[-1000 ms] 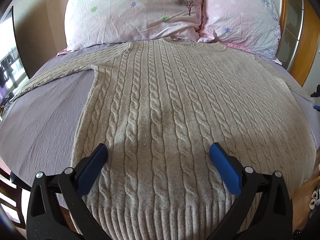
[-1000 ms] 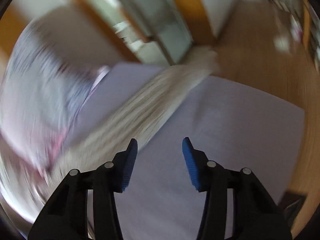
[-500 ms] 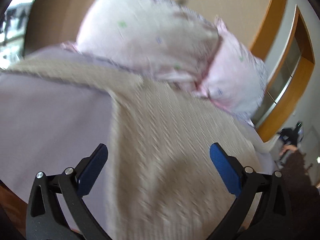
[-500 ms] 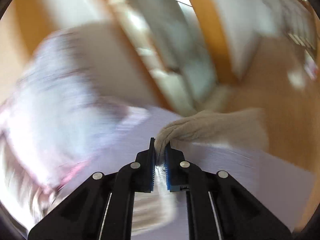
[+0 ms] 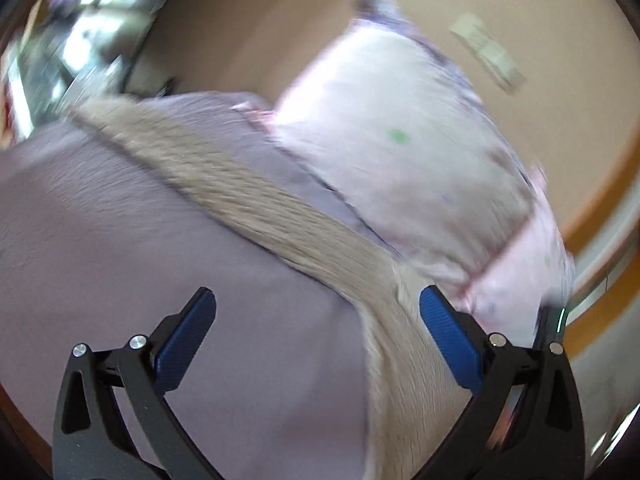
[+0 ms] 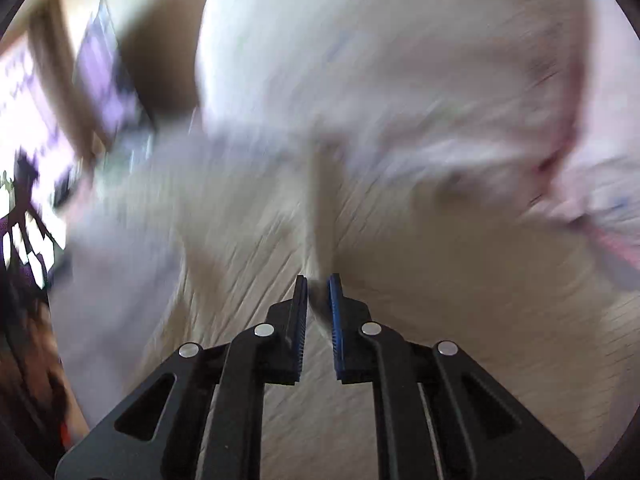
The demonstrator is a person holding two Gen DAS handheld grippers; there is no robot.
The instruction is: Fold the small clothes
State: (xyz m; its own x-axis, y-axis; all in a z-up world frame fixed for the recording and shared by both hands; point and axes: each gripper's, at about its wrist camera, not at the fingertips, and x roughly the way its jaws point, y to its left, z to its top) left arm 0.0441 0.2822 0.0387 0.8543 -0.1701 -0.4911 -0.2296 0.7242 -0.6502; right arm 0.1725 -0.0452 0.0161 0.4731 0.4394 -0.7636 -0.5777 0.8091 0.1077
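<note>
Motion blur smears both views. The left gripper (image 5: 316, 320) has its jaws wide apart above the bed (image 5: 100, 240); the right gripper (image 6: 319, 300) pinches the sweater (image 6: 440, 280) sleeve.

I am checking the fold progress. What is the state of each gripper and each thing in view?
left gripper: open, empty, over the sheet.
right gripper: shut on a pinch of sweater.
sweater: spread on the bed, pinched part lifted.
sleeve: lying flat, stretched out.
pillows: resting at the bed head.
</note>
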